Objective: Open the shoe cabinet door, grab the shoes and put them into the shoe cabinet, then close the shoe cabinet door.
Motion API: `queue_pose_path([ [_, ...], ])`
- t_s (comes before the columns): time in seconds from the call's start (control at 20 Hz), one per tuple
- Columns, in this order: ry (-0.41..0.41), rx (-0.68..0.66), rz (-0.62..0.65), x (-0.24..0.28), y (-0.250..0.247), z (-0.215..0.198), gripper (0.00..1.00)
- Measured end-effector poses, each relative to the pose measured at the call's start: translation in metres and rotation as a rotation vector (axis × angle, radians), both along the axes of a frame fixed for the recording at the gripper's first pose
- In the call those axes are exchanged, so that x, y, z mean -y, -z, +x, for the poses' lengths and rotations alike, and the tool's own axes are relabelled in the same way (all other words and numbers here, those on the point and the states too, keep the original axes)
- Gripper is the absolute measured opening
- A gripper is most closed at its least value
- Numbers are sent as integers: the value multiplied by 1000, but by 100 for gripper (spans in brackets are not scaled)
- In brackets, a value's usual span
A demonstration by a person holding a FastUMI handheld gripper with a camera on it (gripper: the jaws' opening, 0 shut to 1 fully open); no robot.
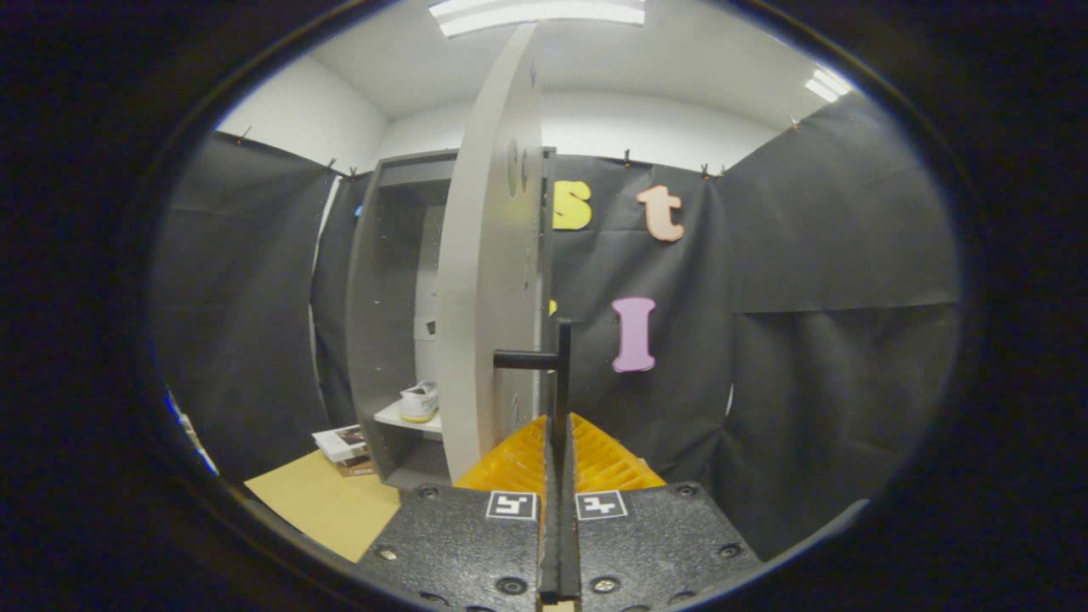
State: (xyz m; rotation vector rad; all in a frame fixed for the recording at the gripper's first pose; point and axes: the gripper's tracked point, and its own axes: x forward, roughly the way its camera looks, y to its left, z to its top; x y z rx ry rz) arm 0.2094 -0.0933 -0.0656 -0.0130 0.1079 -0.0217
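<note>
The hand-held gripper (560, 438) has its two fingers pressed close together, pinching the slim black bar handle (562, 374) of the tall grey shoe cabinet door (493, 280) — the upright part of the handle runs straight down into the narrow gap between them. A short black stem joins the handle to the door's face. The door stands swung open, seen almost edge-on just ahead of the fingers. Beyond it, the grey shoe cabinet (382, 323) is open, and a white shoe with a pale sole (419, 401) sits on a white shelf (404, 419) low inside. Beside the cabinet's base, a small stack of books or magazines (344, 448) lies on a tan sheet on the floor (327, 501). Black cloth hangs as the wall behind and to both sides.
</note>
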Motion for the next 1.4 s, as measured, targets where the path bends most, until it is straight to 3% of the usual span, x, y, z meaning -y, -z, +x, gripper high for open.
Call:
queue_pose_path([
  [0.1,-21,-13,78,-13,-2,-8,4],
  [0.3,-20,-11,78,-9,-3,-9,4],
  [0.45,7,-15,87,-9,0,-11,4],
  [0.55,70,1,83,2,-4,-19,7],
  [0.6,109,20,81,9,-8,-26,11],
  [0.7,137,62,79,11,-20,-39,36],
  [0.9,45,88,84,-24,-26,-78,86],
  [1.0,22,87,70,-41,-21,-89,100],
  [1.4,-40,104,77,-127,26,-104,100],
])
